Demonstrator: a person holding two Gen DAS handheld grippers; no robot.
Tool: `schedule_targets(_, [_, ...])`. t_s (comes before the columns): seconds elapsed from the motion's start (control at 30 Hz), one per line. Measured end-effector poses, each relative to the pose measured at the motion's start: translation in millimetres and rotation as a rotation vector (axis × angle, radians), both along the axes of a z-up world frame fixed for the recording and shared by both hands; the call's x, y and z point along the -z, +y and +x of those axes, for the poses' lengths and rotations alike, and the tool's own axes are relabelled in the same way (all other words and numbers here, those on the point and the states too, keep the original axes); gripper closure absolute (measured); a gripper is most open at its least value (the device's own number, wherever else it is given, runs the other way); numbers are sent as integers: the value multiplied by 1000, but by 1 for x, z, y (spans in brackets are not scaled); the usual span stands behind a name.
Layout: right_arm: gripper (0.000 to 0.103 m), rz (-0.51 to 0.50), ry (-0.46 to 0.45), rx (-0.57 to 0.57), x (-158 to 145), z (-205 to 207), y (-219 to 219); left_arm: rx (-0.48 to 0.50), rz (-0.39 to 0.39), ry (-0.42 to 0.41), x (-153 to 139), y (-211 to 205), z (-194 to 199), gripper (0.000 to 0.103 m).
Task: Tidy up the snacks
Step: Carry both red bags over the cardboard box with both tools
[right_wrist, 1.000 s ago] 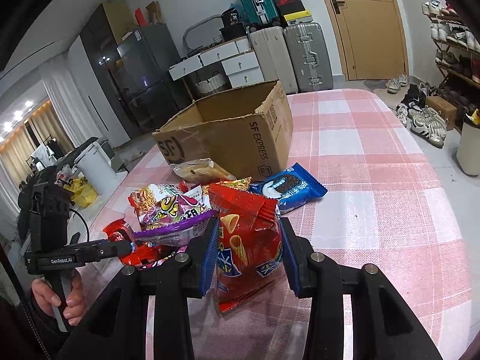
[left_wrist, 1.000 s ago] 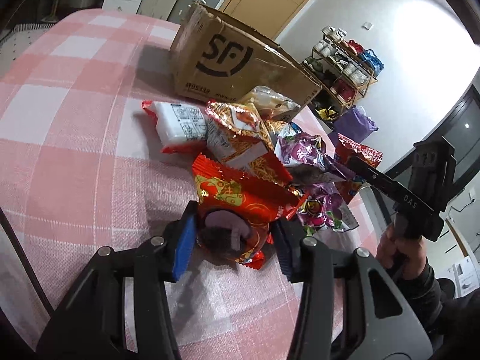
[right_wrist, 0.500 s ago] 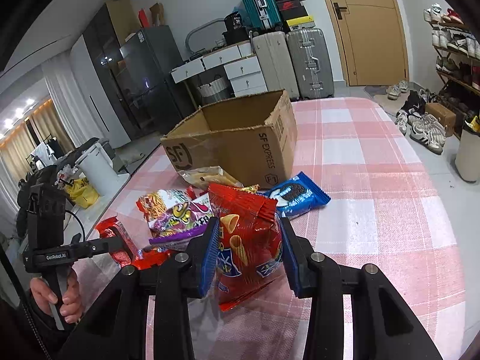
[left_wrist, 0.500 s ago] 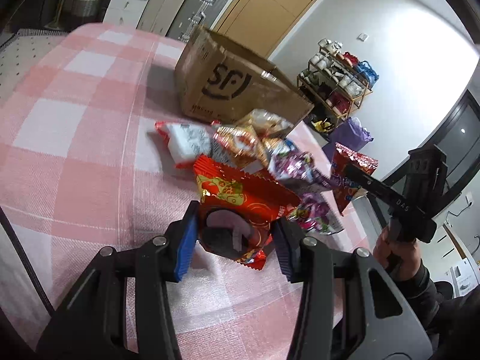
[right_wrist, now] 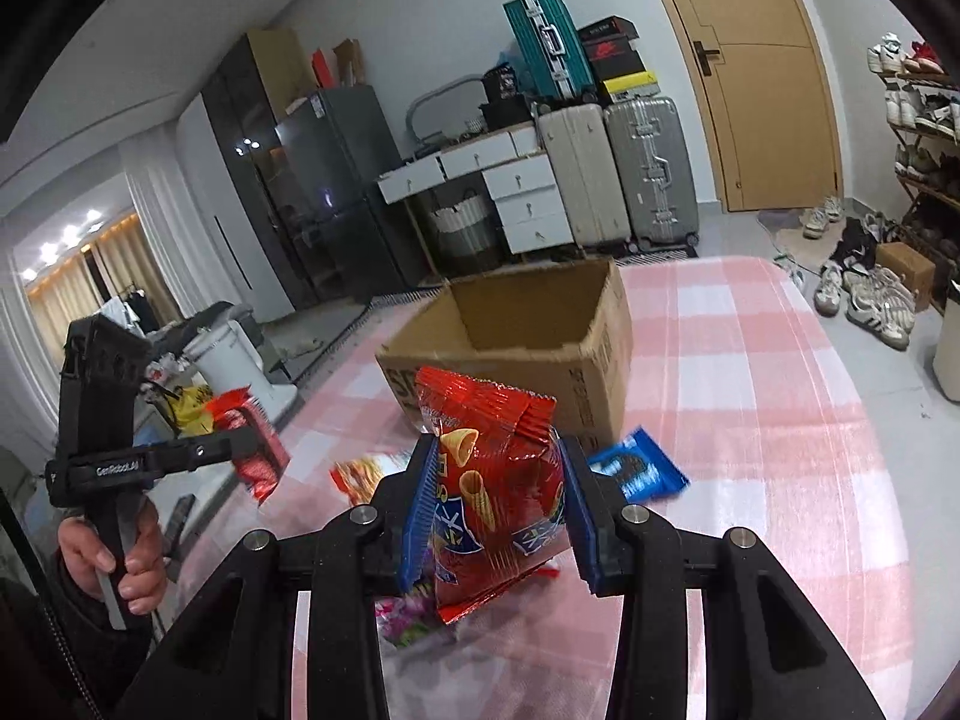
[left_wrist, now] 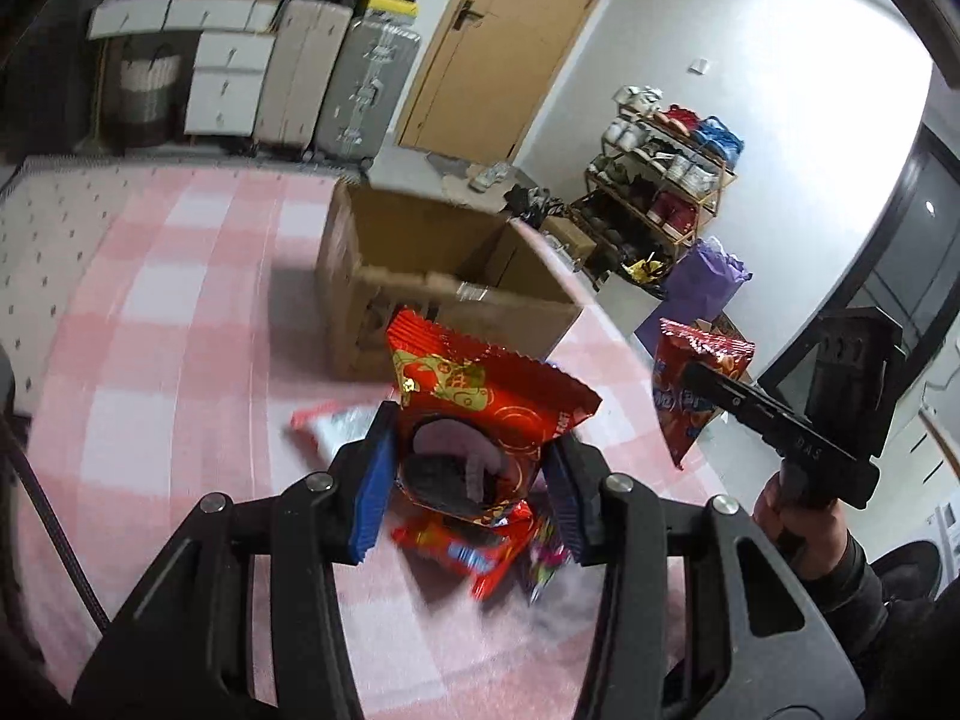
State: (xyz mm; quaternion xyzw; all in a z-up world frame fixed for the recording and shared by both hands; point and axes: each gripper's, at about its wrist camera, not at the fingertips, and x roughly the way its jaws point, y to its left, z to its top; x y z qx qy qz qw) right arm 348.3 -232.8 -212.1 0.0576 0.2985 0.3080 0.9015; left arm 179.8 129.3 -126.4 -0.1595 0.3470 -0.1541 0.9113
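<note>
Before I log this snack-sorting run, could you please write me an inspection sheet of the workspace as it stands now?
Surface: pink and white checked tablecloth, partly covered.
Job's things: open cardboard box, inside looks empty as far as visible; red cake packet and red corn-cone chip bag, both lifted off the table.
Clutter: blue cookie packet beside the box; blurred wrappers below the grippers.
Grippers: left gripper shut on the cake packet; right gripper shut on the chip bag.
Cables: black cable at the left edge.
Surroundings: suitcases, wooden door, shoe rack.
</note>
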Motion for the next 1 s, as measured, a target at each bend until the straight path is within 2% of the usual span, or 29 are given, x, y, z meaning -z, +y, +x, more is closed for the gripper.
schedule_targets(0.27, [64, 38, -39, -33, -36, 24, 9, -23, 45, 3, -49, -10, 46, 60])
schedule_targets(0.5, [64, 45, -84, -62, -70, 52, 22, -23, 75, 3, -82, -21, 100, 60])
schedule_targets(0.63, [64, 61, -78, -74, -83, 74, 30, -26, 89, 2, -96, -29, 136, 60])
schedule_targets(0.8, [64, 56, -83, -93, -93, 100, 43, -35, 62, 25, -94, -31, 185, 60])
schedule_targets(1.0, [64, 44, -44, -104, -78, 130, 58, -32, 69, 93, -65, -36, 223, 60])
